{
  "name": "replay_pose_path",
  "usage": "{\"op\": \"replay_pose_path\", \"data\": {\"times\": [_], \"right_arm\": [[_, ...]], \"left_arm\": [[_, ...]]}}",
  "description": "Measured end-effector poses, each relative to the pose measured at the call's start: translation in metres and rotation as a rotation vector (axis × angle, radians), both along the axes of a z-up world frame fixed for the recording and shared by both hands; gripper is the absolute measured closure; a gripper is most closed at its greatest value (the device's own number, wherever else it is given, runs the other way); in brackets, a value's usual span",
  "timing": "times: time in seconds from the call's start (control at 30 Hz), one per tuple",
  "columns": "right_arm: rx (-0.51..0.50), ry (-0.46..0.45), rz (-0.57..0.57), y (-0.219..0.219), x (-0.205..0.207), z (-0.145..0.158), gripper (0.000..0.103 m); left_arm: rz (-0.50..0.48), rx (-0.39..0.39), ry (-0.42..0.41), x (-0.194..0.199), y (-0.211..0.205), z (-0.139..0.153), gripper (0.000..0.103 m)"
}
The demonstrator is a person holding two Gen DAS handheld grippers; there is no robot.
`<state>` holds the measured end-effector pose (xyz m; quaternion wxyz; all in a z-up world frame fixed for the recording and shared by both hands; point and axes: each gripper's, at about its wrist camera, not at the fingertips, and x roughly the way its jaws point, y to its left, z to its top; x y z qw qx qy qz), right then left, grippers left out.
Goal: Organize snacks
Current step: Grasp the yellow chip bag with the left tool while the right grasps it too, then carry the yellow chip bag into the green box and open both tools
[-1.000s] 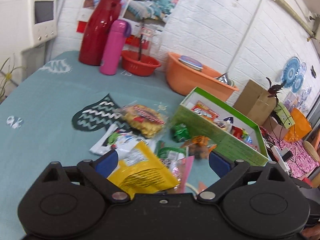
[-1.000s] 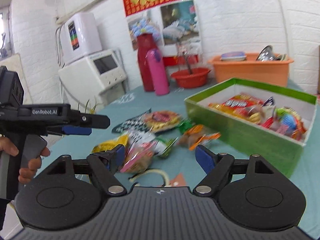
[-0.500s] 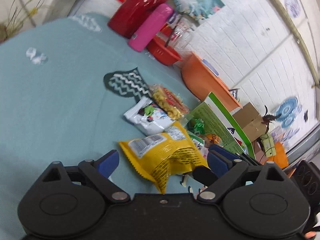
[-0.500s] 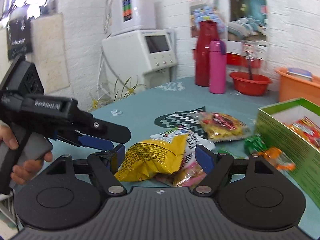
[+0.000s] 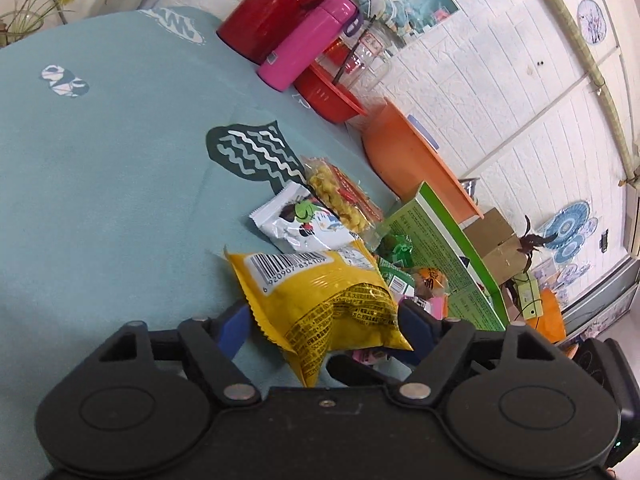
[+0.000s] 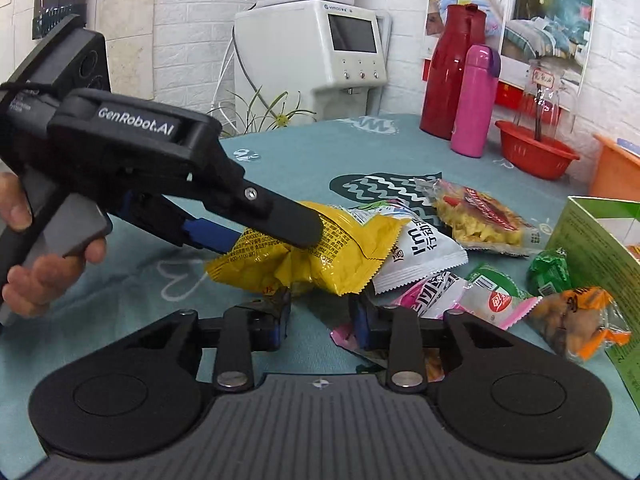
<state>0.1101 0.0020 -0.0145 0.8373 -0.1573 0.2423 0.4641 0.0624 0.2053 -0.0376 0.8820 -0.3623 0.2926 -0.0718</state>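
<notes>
A yellow snack bag (image 5: 320, 296) (image 6: 320, 248) lies at the near end of a snack pile on the teal tablecloth. My left gripper (image 5: 324, 324) (image 6: 272, 240) is shut on it, one finger on top and the blue pad beneath, and the foil is crumpled. My right gripper (image 6: 320, 320) sits low just in front of that bag. Its jaws are closing with only cloth and the edge of a pink packet (image 6: 440, 292) between them. A white bag (image 6: 420, 248) and a clear bag of yellow crisps (image 6: 476, 216) lie behind. The green box (image 5: 440, 248) (image 6: 592, 240) stands to the right.
A green candy (image 6: 548, 268) and an orange packet (image 6: 576, 320) lie by the box wall. At the far table edge stand a red thermos (image 6: 448, 80), pink bottle (image 6: 472, 104), red bowl (image 6: 536, 152) and orange basin (image 5: 408, 160). A person's hand (image 6: 40, 272) holds the left gripper.
Both grippers dropped toward the pile and rolled. The left jaws narrowed onto the yellow bag, creasing it. The right jaws went from wide to about half as wide.
</notes>
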Motion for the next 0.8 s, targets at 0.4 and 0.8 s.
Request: {"op": "replay_pose_path", "data": {"times": [0.4, 0.8], "right_arm": [[0.052, 0.011, -0.041, 0.008, 0.013, 0.011, 0.043], [0.176, -0.081, -0.130, -0.030, -0.012, 0.036, 0.067]], "left_arm": [[0.019, 0.014, 0.010, 0.003, 0.000, -0.002, 0.031], [-0.041, 0.153, -0.126, -0.005, -0.046, 0.050, 0.071]]}}
